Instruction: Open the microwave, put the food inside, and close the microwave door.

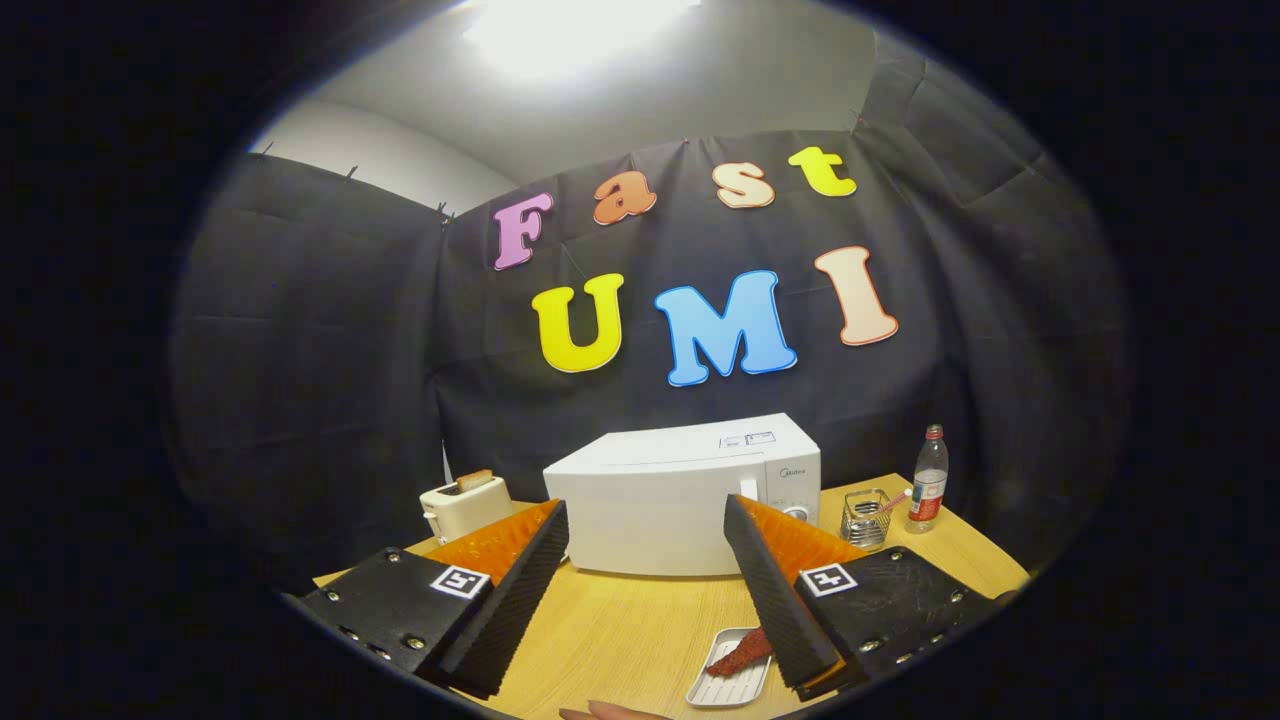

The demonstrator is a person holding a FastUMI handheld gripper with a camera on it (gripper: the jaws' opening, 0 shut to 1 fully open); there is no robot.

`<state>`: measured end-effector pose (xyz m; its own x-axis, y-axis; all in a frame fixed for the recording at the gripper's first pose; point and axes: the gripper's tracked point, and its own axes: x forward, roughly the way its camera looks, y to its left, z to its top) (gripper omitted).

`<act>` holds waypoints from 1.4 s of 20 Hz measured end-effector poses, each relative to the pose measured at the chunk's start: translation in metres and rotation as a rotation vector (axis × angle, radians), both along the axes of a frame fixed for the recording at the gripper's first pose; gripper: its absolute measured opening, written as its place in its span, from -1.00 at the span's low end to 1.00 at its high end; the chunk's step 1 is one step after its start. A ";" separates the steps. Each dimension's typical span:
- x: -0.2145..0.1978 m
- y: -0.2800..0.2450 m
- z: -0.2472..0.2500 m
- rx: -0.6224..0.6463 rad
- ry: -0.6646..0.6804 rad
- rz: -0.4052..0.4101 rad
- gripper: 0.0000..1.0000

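Note:
A white microwave (690, 495) stands on the wooden table (620, 630) beyond my fingers, its door shut. My gripper (647, 515) is open and held above the table, with nothing between its fingers. A small white tray (727, 685) lies on the table below my right finger (780, 590). A reddish-brown piece of food (738, 655) rests on it, partly hidden by that finger.
A cream toaster (462, 505) with a slice of bread stands left of the microwave. Right of the microwave are a wire holder (866, 518) and a plastic bottle (928, 490). A person's fingertips (610, 712) show at the table's near edge.

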<state>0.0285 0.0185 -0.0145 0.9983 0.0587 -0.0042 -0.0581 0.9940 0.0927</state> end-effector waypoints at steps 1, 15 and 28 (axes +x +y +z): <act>0.006 -0.002 -0.002 -0.010 -0.004 -0.010 0.94; 0.115 -0.048 -0.058 -0.079 0.056 -0.144 0.92; 0.206 -0.100 -0.127 -0.027 0.185 -0.242 0.84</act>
